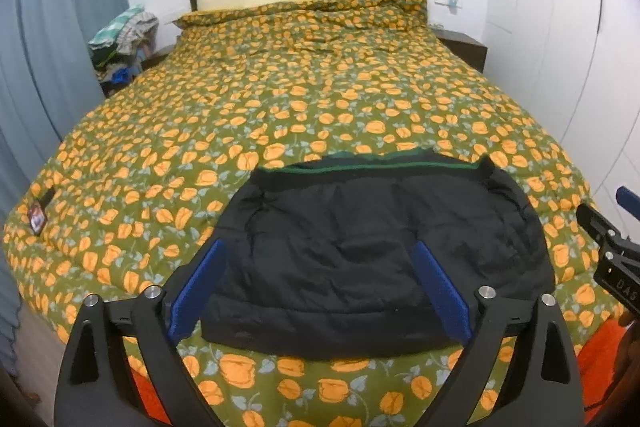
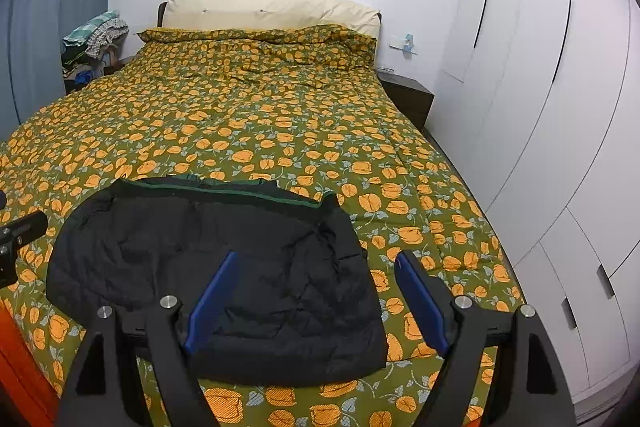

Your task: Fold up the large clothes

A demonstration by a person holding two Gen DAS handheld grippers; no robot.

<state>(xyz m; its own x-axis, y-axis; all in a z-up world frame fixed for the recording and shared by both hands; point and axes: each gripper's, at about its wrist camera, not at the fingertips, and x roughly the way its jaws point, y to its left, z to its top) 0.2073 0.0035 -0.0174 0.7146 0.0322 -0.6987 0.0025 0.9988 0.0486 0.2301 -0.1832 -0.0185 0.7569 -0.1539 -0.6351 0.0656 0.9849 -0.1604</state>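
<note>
Left wrist view: you are facing a floral bed (image 1: 280,99) beside white wardrobes (image 2: 540,107). The folded black jacket (image 1: 360,251) is lying just beyond both tongs (image 1: 320,287) (image 2: 316,299), each gaping wide, gripping nothing.

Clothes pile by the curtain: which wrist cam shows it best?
Left wrist view. The clothes pile sits larger there, its checked and striped fabrics easier to tell apart, beside the curtain. The right wrist view shows the same pile smaller and darker, at the far left of the bed.
</note>
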